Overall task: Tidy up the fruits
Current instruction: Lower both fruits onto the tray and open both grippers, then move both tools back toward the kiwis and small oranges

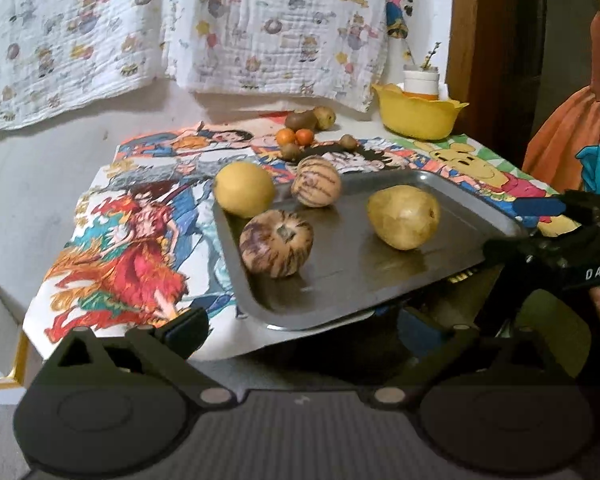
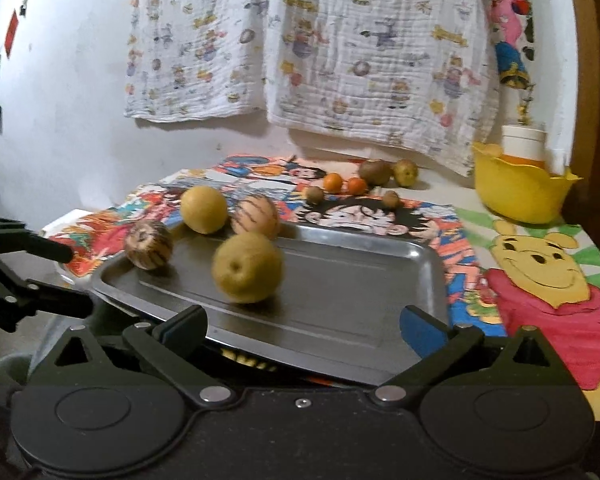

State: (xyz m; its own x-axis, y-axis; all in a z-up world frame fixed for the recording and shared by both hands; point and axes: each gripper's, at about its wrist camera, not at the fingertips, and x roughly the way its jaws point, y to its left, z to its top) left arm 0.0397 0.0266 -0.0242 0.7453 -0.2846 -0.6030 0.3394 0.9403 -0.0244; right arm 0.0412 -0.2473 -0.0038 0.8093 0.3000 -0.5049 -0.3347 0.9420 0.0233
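Metal tray (image 1: 380, 280) holding two yellow fruits (image 1: 403, 216), two striped melons (image 1: 276, 243)

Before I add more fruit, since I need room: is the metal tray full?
Not full. The metal tray holds four fruits bunched toward one end; the rest of its floor is bare.

A grey rectangular metal tray (image 1: 340, 272) lies on a cartoon-printed tablecloth (image 1: 132, 248), holding a round yellow fruit (image 1: 244, 194) at ten o'clock, two striped melons (image 1: 276, 243) (image 1: 316, 181) and a yellow pear (image 1: 403, 216) at two o'clock. The left gripper (image 1: 300, 326) stands wide open at six o'clock, nothing between its blue pads (image 1: 186, 326). A yellow plastic bowl (image 1: 418, 114) sits at one o'clock.
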